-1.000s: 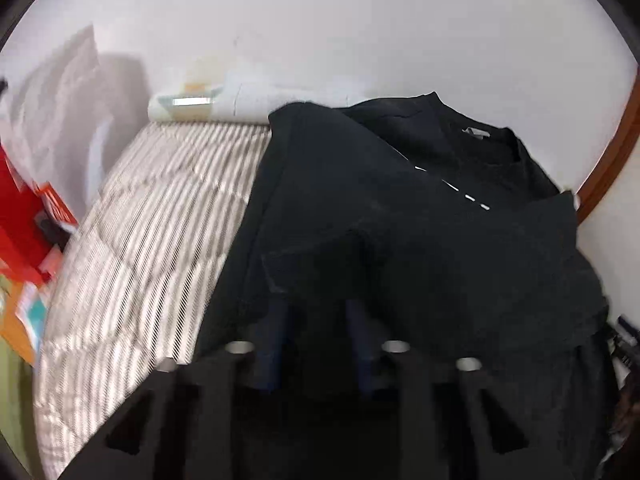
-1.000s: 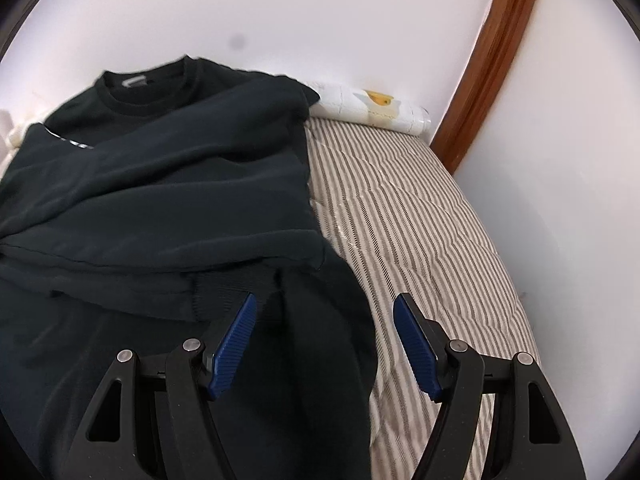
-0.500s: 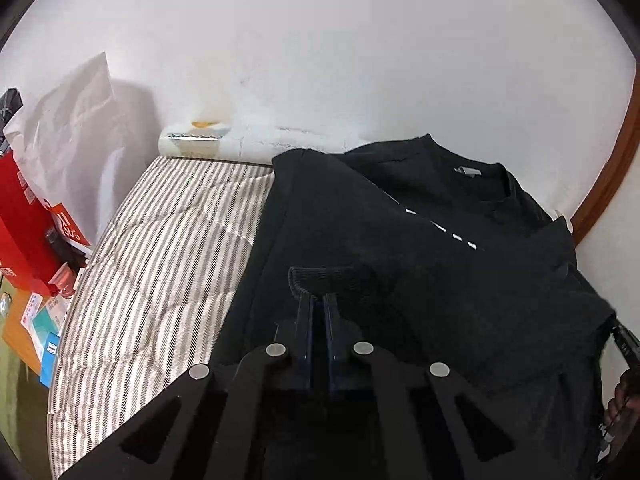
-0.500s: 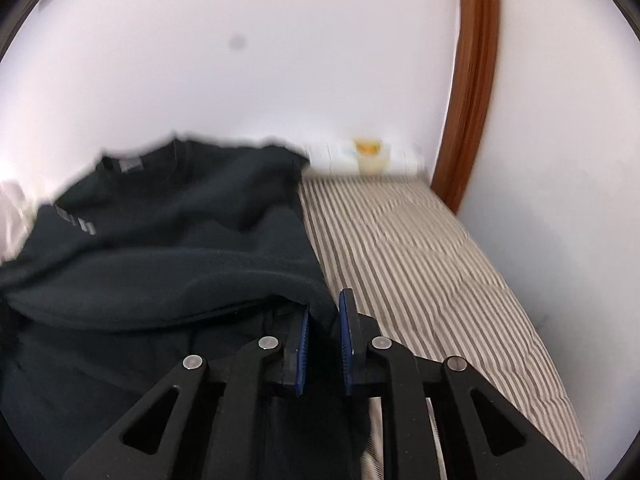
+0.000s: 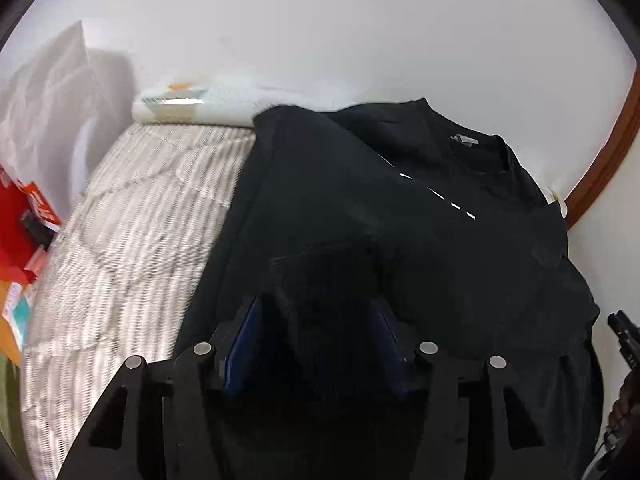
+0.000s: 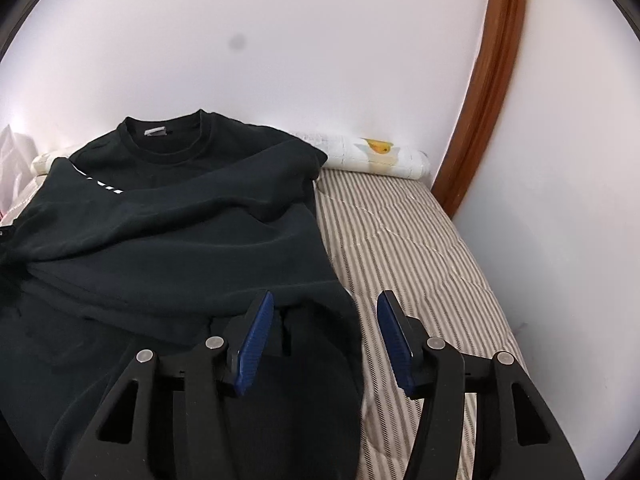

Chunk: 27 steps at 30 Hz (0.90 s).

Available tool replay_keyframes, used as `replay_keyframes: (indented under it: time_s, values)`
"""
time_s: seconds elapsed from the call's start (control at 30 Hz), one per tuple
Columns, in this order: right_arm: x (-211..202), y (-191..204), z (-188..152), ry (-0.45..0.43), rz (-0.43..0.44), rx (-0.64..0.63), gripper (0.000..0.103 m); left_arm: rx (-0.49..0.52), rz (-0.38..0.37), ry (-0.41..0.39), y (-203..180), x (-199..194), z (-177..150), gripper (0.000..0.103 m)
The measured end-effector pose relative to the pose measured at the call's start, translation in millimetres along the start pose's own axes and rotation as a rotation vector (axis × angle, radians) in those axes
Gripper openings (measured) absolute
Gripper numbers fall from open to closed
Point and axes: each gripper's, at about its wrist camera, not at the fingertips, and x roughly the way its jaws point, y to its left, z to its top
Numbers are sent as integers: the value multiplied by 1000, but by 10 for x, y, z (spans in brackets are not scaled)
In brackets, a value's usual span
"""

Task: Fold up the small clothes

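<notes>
A black sweatshirt (image 6: 172, 240) lies on a striped mattress (image 6: 412, 248), its round neck with a small grey label toward the wall at the upper middle of the right wrist view; both sides are folded in over the body, and a short row of white marks shows on the fold at the left of that view; in the left wrist view the same sweatshirt (image 5: 400, 240) fills the middle and right of the frame, the white marks running down to the right of centre.

The right tool (image 6: 326, 334) sits at the bottom middle of its frame with its blue pads apart; its jaws have just been opening; the sweatshirt's lower right edge lies between them, nearer the left pad, and neither pad presses on it; the right pad hangs over bare striped mattress.

The left tool (image 5: 316, 332) is at the bottom middle of its frame, its dark blue pads apart and its jaws just opened too; a ribbed dark cuff sits between them, loose.

A rolled white cover (image 6: 372, 154) with a yellow patch lies along the wall at the head of the mattress; a brown wooden frame (image 6: 492, 80) curves up the right side; red boxes (image 5: 20, 220) and white paper (image 5: 48, 92) stand at the left edge of the left wrist view.
</notes>
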Motion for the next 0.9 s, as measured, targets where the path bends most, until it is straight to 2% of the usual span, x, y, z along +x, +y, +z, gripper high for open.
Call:
replay_keyframes:
  time_s: [0.03,0.07,0.1,0.17,0.23,0.3,0.33,0.5,0.53,0.6,0.67,0.77,0.8,0.83,0.9]
  values:
    - [30,-3,-2,6,-4,12,53,-8,-6,2,-15,31,5,39]
    - [77,-24,-11,15,2,35,53,-7,12,-2,-40,53,10,26]
    - [99,-52,-15,21,10,52,53,13,50,-20,-76,50,16,6]
    - [155,-105,-39,32,26,88,53,41,86,-67,-88,-24,38,5]
    - [187,-141,-46,38,13,96,53,-21,81,-142,48,-196,45,5]
    - [191,-161,-16,41,5,90,53,-66,81,-127,156,-218,40,5]
    - [191,-169,12,39,8,87,53,-56,90,-108,162,-183,20,5]
    - [298,-160,326,29,23,64,53,-21,129,-35,109,5,-91,10]
    - [361,-156,376,36,31,60,53,-23,128,-34,114,-4,-93,13]
    - [511,-164,427,66,29,69,53,-22,118,-29,95,-30,-88,32]
    - [654,-169,424,85,62,86,53,0,104,-34,34,-71,-94,44]
    - [951,-147,332,141,107,114,53,31,122,-35,3,-87,-133,47]
    - [1011,-144,290,154,128,119,40,38,129,-21,-14,-51,-132,47]
    - [1053,-144,247,162,160,117,21,38,126,-10,-23,-29,-146,47]
    - [994,-177,178,130,170,124,12,35,116,-3,-35,-31,-173,47]
